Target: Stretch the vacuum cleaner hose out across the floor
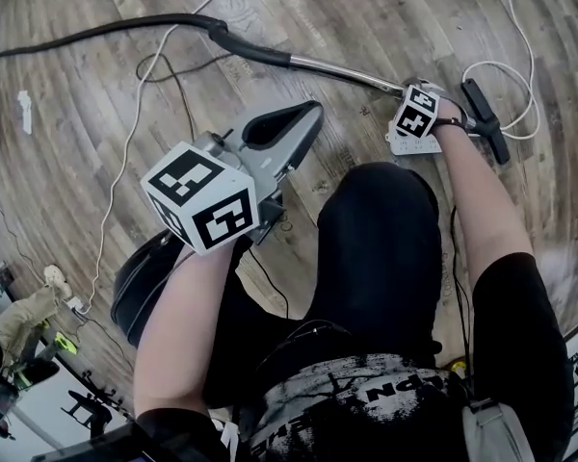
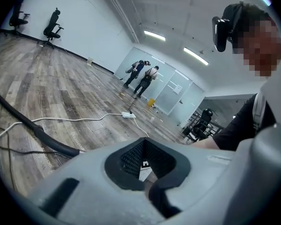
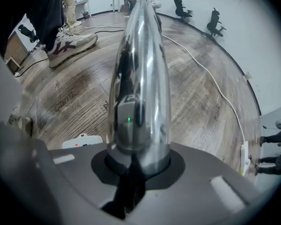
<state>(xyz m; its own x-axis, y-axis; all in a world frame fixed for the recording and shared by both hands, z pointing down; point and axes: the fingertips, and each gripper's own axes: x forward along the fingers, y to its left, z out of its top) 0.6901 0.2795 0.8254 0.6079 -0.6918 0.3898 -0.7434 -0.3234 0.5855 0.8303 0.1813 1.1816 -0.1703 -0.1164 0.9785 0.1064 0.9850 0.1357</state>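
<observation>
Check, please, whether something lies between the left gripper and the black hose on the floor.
Only two cables lie on the floor between the left gripper and the black hose: a white cable, which also crosses the hose, and a thin dark cable. Nothing taller shows there.

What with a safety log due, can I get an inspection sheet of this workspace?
Surface: wood-plank floor.
Job's things: black hose curves across the floor into a metal tube; floor nozzle lies beside the right gripper.
Clutter: small white scrap at the left.
Grippers: left gripper shut, empty; right gripper shut on the metal tube.
Cables: white cable snakes over the floor.
Surroundings: office chairs by the wall; two people at a glass partition.
</observation>
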